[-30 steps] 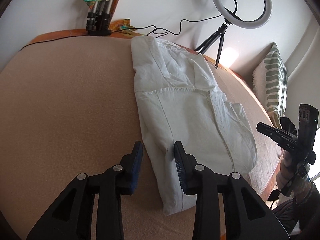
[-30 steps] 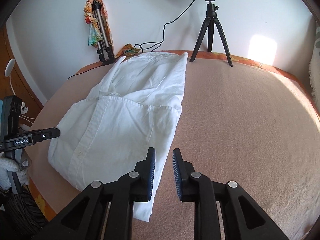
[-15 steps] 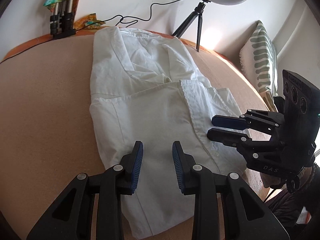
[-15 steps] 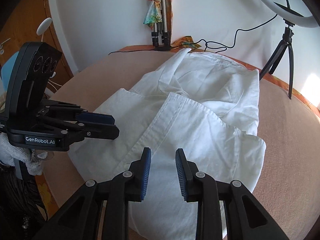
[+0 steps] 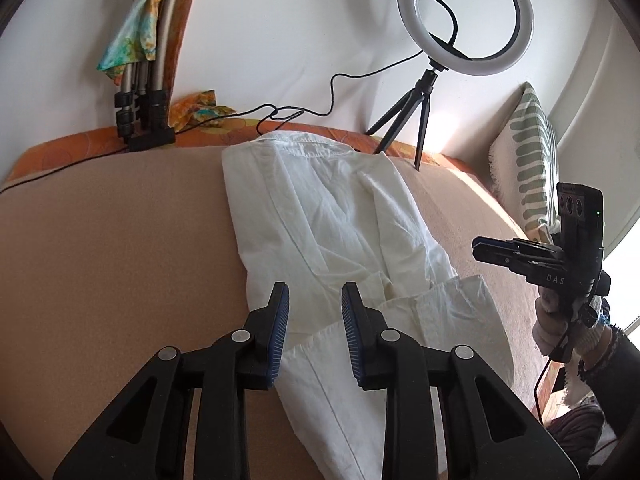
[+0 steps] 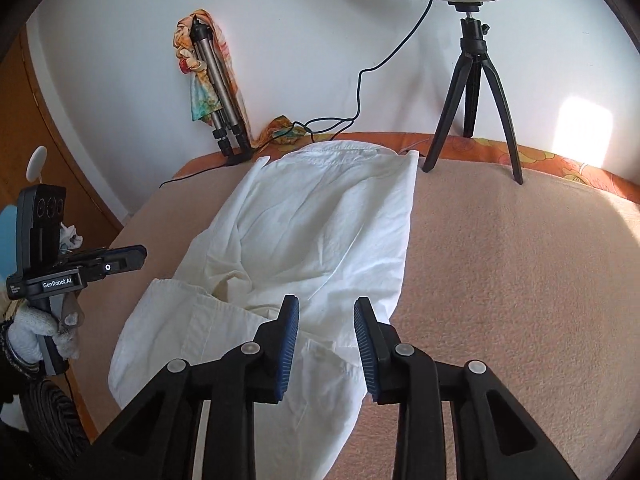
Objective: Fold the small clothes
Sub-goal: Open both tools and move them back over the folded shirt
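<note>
Your left gripper (image 5: 314,304) is closing and your right gripper (image 6: 326,318) stands parted, neither holding anything; the folded white shirt (image 5: 344,240) lies on the tan blanket (image 5: 120,260) beneath both

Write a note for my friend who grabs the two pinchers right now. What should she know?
Left gripper: jaws closing a little, above the shirt, nothing pinched.
Right gripper: open, also over the shirt, gripping nothing.
The shirt lies on the bed, long and narrow, its collar end toward the wall by the ring light.
Done: the shirt looks narrowed, with the sides apparently folded in; a flap of cloth lies across the near end.
Left: fold it shorter end to end, probably near end toward the collar, then smooth it.
</note>
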`<act>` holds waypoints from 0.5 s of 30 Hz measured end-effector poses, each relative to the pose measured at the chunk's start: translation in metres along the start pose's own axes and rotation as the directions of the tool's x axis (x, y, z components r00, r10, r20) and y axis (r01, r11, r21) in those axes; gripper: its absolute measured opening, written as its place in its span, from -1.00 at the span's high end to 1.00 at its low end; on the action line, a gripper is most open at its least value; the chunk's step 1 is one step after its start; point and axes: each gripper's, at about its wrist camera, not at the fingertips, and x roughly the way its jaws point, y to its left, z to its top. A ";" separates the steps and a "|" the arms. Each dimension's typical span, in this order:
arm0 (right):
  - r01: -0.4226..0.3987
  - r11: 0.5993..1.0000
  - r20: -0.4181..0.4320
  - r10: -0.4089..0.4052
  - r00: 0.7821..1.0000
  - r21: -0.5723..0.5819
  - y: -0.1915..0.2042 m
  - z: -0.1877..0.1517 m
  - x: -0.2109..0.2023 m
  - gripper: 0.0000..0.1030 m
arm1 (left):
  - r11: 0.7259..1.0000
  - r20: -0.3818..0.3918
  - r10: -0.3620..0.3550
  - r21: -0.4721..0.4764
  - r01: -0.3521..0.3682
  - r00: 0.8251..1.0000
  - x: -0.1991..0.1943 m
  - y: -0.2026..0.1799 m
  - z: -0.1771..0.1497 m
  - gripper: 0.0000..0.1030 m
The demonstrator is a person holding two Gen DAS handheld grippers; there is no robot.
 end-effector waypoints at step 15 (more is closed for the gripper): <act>0.094 0.994 -0.106 -0.089 0.990 0.049 -0.068 0.040 0.087 0.65 | 0.993 -0.110 0.089 0.091 -0.080 0.990 0.105 0.032 0.040 0.51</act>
